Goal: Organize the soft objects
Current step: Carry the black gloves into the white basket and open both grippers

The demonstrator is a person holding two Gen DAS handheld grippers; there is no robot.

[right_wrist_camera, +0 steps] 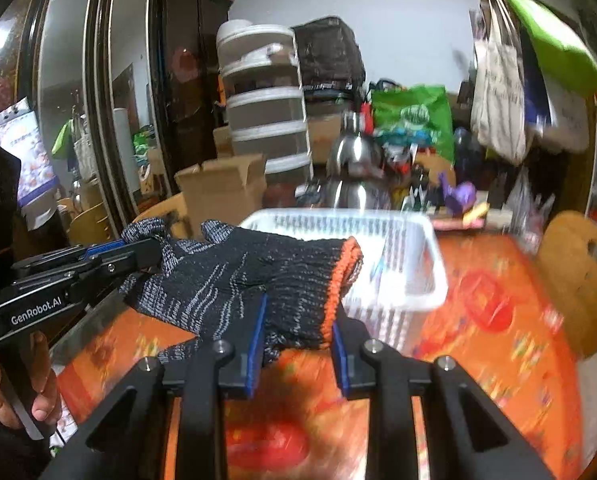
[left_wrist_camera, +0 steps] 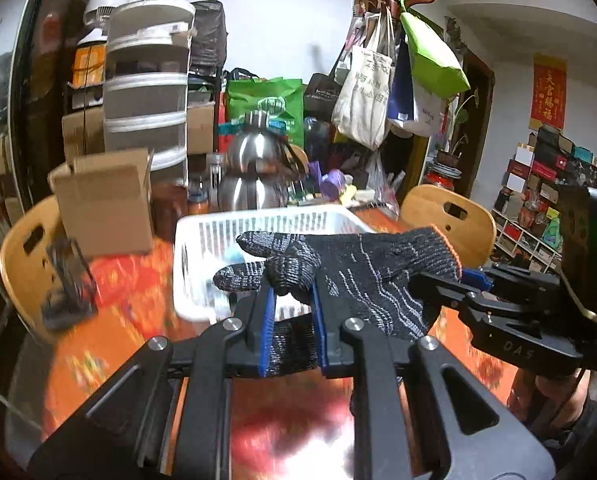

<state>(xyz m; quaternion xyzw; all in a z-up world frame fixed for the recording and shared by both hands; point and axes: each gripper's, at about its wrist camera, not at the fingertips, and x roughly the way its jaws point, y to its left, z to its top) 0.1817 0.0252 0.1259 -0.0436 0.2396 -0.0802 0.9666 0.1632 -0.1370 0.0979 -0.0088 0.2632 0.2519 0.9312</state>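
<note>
Both grippers, L [left_wrist_camera: 294, 300] & R [right_wrist_camera: 298, 320], clamp glove [left_wrist_camera: 362, 272] above basket [left_wrist_camera: 202, 240]

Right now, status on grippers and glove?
Both hand-held grippers, left and right, shut on knit glove. Glove airborne. White basket ahead, unobstructed.

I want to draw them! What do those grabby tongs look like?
Both tongs are black frames with round silver bolts and blue ribbed pads. The left tongs have white "GenRobot.AI" lettering on the side. The right tongs have faint "DAS" lettering and a small green light.
</note>
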